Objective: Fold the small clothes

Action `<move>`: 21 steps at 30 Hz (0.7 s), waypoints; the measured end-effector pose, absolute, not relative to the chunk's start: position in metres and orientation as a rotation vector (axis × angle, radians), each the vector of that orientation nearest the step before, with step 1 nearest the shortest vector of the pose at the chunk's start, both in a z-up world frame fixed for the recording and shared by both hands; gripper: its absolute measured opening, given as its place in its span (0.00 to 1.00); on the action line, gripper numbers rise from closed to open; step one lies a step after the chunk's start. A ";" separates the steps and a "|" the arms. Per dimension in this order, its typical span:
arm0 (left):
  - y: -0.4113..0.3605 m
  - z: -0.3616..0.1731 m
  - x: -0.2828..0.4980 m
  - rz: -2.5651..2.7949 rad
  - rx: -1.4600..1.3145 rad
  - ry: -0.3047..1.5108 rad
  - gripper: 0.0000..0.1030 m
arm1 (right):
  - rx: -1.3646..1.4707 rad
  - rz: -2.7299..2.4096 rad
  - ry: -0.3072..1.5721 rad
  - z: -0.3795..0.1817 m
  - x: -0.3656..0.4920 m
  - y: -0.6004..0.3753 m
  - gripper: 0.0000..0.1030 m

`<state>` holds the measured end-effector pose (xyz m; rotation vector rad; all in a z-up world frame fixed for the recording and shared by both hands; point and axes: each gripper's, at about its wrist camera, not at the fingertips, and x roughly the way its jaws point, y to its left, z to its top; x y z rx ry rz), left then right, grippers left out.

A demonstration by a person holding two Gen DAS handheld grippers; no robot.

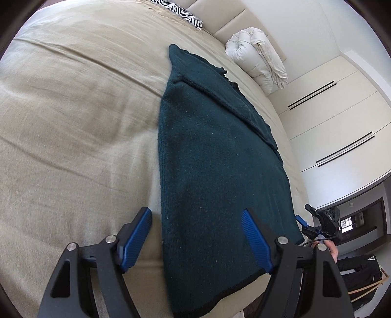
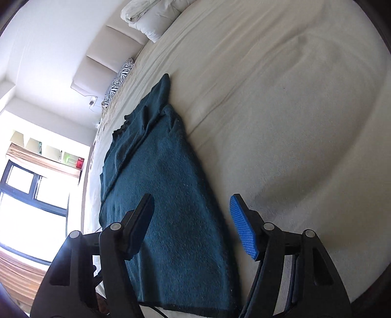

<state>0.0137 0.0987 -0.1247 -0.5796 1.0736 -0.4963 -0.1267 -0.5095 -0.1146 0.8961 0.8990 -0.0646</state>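
A dark teal knitted garment (image 1: 215,156) lies flat on the beige bed (image 1: 73,122), folded lengthwise into a long strip with a flap laid over its far part. My left gripper (image 1: 195,215) is open above its near left edge, with nothing between its blue pads. The right gripper (image 1: 320,220) shows in the left wrist view at the garment's right edge, held by a hand. In the right wrist view the same garment (image 2: 166,186) runs away from me, and my right gripper (image 2: 191,203) is open over its near right edge, empty.
A rolled white duvet (image 1: 259,61) and a zebra-print pillow (image 1: 180,12) lie by the padded headboard (image 2: 102,58). White wardrobe doors (image 1: 330,117) stand past the bed's right side. A window (image 2: 29,200) is on the left in the right wrist view.
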 end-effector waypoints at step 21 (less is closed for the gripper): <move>0.084 -0.129 -0.012 -0.544 -0.543 1.216 0.62 | 0.850 -0.039 1.008 -0.109 -0.189 -0.488 0.51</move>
